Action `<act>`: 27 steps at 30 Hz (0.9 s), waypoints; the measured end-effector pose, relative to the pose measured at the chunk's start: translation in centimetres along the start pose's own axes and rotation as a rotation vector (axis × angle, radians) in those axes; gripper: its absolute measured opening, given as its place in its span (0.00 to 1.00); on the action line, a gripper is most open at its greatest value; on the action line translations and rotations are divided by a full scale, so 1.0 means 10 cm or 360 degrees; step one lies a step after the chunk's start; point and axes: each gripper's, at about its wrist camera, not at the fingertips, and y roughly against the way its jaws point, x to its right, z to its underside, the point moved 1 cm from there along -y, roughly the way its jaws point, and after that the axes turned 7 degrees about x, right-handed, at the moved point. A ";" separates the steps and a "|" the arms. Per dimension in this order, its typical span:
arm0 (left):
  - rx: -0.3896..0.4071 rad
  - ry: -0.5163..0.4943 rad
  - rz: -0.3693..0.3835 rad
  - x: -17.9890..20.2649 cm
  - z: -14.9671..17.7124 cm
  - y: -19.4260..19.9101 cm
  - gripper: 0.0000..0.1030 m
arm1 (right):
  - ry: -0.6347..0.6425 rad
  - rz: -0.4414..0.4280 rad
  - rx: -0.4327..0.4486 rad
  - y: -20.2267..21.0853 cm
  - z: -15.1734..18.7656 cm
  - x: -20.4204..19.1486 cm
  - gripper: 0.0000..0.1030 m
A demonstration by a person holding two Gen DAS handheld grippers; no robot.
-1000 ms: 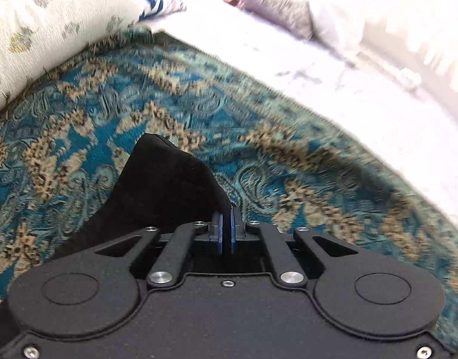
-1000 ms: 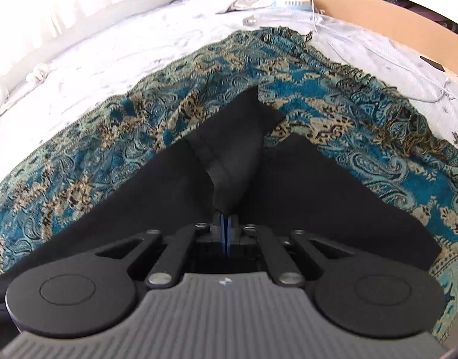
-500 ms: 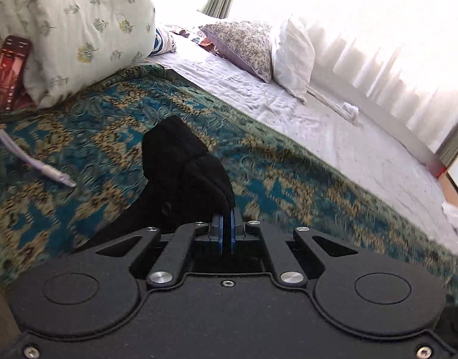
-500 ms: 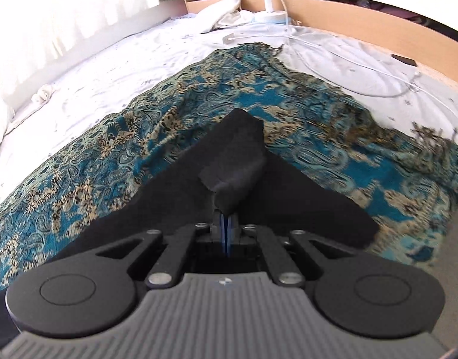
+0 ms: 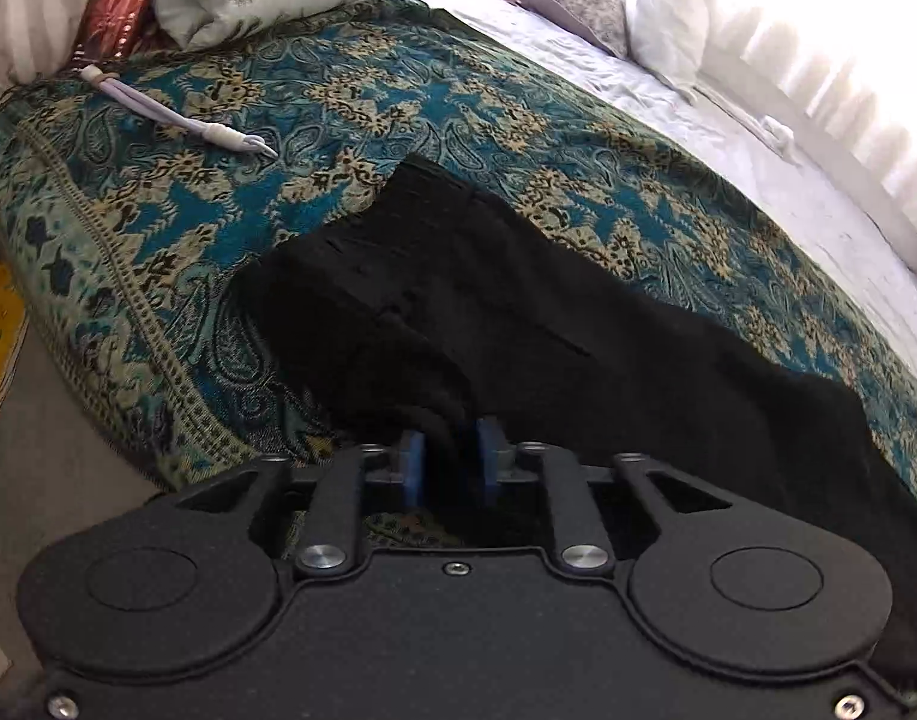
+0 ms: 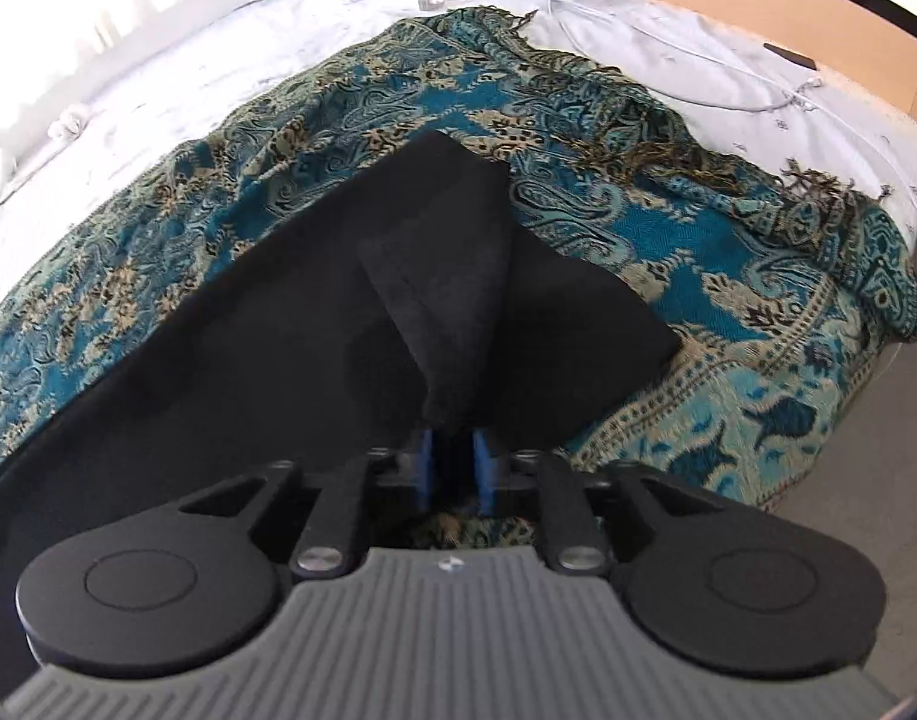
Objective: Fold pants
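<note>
Both tongs, left (image 5: 447, 463) and right (image 6: 453, 461), have just been opening, jaws apart, black cloth loose between them. Pants (image 5: 518, 324) lie on bed throw (image 5: 158, 228), long axis spanning hand to hand; each equally near its end.

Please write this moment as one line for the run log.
left gripper: just opening, cloth between pads | right gripper: just opening | black pants: on paisley throw
</note>
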 end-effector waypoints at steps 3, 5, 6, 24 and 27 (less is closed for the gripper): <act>0.0142 -0.0067 0.0058 0.15 -0.06 0.18 0.54 | 0.0028 -0.0057 0.0062 0.16 -0.02 -0.04 0.53; 0.0228 -0.0171 0.0087 0.31 -0.08 0.30 0.64 | 0.0061 -0.0102 0.0096 0.26 -0.05 -0.08 0.58; 0.0264 -0.0237 0.0112 0.41 -0.09 0.35 0.71 | 0.0080 -0.0126 0.0113 0.32 -0.05 -0.11 0.59; 0.0321 -0.0685 0.0492 1.48 0.01 0.89 0.76 | 0.0140 -0.0378 0.0280 1.25 -0.13 -0.14 0.64; 0.0334 -0.0715 0.0550 1.57 -0.04 1.05 0.77 | 0.0137 -0.0403 0.0339 1.46 -0.17 -0.06 0.64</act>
